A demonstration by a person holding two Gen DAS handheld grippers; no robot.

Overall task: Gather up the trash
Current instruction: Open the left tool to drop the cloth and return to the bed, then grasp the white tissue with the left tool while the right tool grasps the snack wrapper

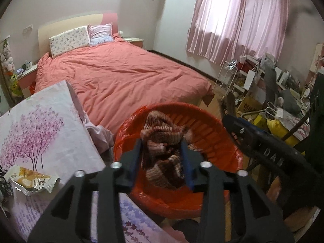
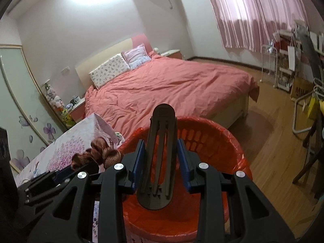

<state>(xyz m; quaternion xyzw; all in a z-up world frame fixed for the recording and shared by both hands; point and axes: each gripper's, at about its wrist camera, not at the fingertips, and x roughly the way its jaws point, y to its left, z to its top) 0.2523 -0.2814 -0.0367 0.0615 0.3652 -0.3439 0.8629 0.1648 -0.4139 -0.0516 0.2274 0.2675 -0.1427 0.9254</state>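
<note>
An orange bin [image 1: 204, 115] lined with a red bag stands by the table. My left gripper [image 1: 161, 142] hangs over it, its blue pads apart. A brown and pink knitted cloth [image 1: 162, 133] sits loosely between them above the bin's mouth. From the right wrist view the same cloth [image 2: 101, 151] bunches at the left gripper's tip [image 2: 62, 172], at the bin's left rim. My right gripper [image 2: 161, 141] is shut on a long black slotted plastic piece [image 2: 162, 125], held upright over the bin [image 2: 222, 139]. A torn snack wrapper [image 1: 30, 180] lies on the table.
The table [image 1: 50, 125] with a floral purple cloth is at the left, touching the bin. A bed with a coral cover [image 1: 121, 75] fills the middle. Cluttered shelves, boxes and bags [image 1: 269, 93] crowd the right. Wooden floor [image 2: 273, 141] lies right of the bin.
</note>
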